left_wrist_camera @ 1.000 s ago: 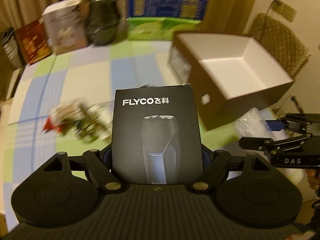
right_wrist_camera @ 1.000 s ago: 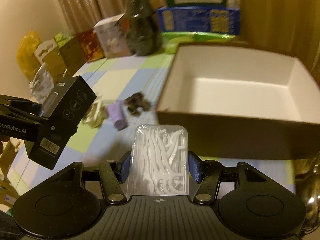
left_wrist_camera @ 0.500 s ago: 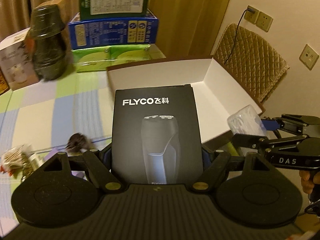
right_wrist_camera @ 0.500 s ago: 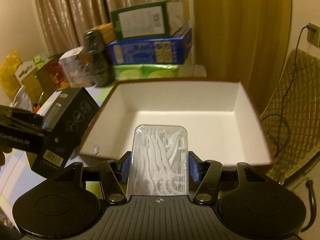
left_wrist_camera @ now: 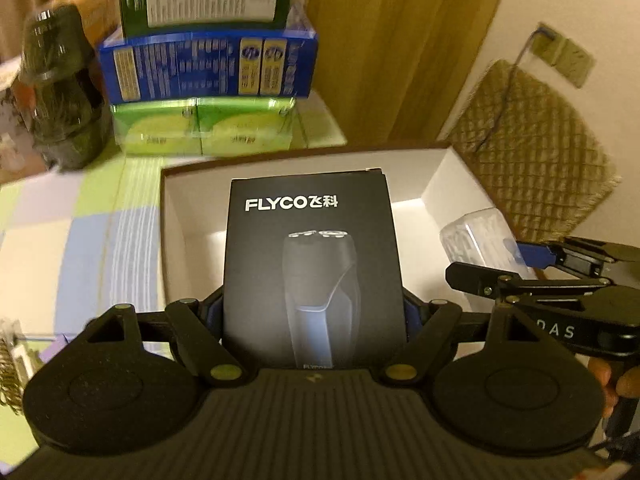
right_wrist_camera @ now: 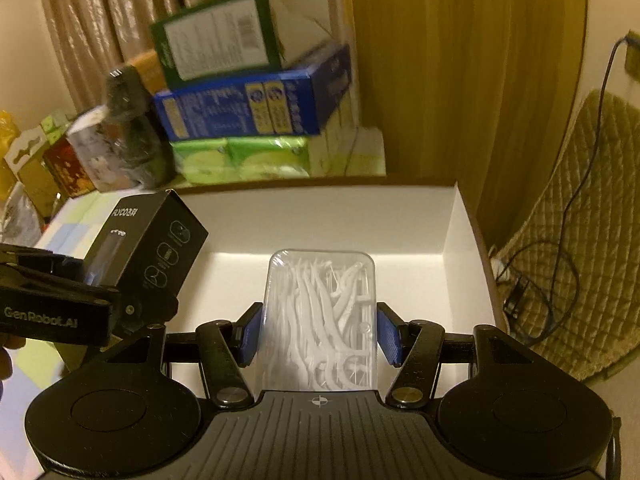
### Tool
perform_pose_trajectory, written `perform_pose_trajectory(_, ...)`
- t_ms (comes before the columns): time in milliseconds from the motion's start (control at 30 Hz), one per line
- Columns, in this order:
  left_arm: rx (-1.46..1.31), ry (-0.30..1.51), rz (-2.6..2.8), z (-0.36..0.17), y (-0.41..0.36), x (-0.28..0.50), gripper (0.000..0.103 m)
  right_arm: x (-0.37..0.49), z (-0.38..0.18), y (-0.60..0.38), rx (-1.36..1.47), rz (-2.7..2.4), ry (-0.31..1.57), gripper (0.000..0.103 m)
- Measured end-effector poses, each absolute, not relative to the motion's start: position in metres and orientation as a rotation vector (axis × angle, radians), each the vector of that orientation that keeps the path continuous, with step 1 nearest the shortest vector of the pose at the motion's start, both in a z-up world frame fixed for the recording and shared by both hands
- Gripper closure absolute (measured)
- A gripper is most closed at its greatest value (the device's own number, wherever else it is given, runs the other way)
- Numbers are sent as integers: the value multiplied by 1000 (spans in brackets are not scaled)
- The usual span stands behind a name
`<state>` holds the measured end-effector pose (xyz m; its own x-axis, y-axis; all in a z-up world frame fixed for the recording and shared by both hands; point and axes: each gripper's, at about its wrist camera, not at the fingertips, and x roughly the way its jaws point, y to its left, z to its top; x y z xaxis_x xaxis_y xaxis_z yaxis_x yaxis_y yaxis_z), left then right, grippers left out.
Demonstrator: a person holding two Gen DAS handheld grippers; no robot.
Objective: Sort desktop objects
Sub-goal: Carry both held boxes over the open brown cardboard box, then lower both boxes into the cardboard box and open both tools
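My left gripper (left_wrist_camera: 314,308) is shut on a black FLYCO shaver box (left_wrist_camera: 312,264), held upright above the open white-lined cardboard box (left_wrist_camera: 176,216). My right gripper (right_wrist_camera: 320,332) is shut on a clear case of white floss picks (right_wrist_camera: 322,312), also over that cardboard box (right_wrist_camera: 460,264). From the right wrist view, the shaver box (right_wrist_camera: 148,248) and left gripper hang at the left over the box's near left corner. The floss case (left_wrist_camera: 476,236) and right gripper show at the right edge of the left wrist view.
Behind the cardboard box is a stack of green (left_wrist_camera: 204,128), blue (left_wrist_camera: 208,64) and dark green cartons. A dark jar (left_wrist_camera: 60,88) stands left of them. A quilted chair (right_wrist_camera: 580,208) with a trailing cable is on the right. Small items (left_wrist_camera: 12,356) lie on the checked tablecloth at the left.
Both grippers have travelled right across the table with their loads, from beside the cardboard box to above its white inside. The grips have not changed.
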<state>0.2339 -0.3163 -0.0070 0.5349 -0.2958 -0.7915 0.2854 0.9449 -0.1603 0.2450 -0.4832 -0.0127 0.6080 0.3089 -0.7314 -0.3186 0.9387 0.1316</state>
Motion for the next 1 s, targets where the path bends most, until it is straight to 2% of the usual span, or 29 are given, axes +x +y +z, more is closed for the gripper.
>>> perform_pose_trajectory(400, -67, 1122, -240, -68, -345, 280, 27, 278, -62, -492, -51, 315, 992, 49)
perform_pose_trajectory(900, -70, 1129, -262, -78, -351, 289, 26, 285, -70, -491, -79, 317, 1037, 49)
perform_pose_trajectory(1000, -62, 1112, -274, -71, -352, 289, 21, 286, -70, -490, -87, 327, 1054, 49)
